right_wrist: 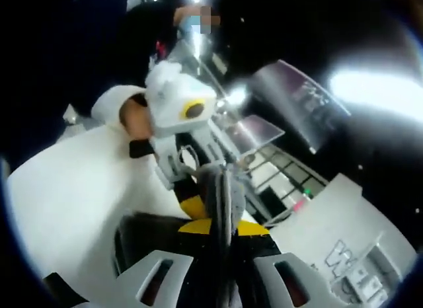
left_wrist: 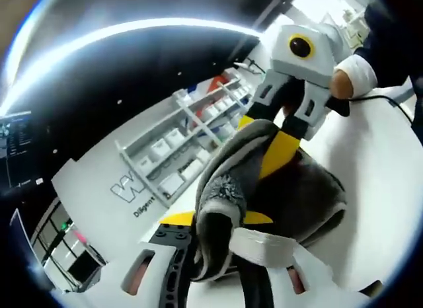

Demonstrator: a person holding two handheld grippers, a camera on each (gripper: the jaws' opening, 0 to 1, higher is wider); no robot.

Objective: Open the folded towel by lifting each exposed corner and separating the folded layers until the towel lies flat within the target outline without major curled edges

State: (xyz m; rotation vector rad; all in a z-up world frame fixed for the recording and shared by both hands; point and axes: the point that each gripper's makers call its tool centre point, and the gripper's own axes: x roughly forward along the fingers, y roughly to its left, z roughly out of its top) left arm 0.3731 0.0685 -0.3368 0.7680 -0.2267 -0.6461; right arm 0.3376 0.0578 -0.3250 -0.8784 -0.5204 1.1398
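Already we have the grey towel [left_wrist: 264, 189] raised off the white counter [left_wrist: 383, 189], its upper folds pinched between the two grippers: the left gripper [left_wrist: 221, 232] has its jaws closed on one bunched edge, and the right gripper [right_wrist: 221, 235] has its jaws clamped on a thin upright fold [right_wrist: 221, 189]. The grips sit just beside each other, facing, so we judge that drawing them apart along the towel's top edge would separate the layers.
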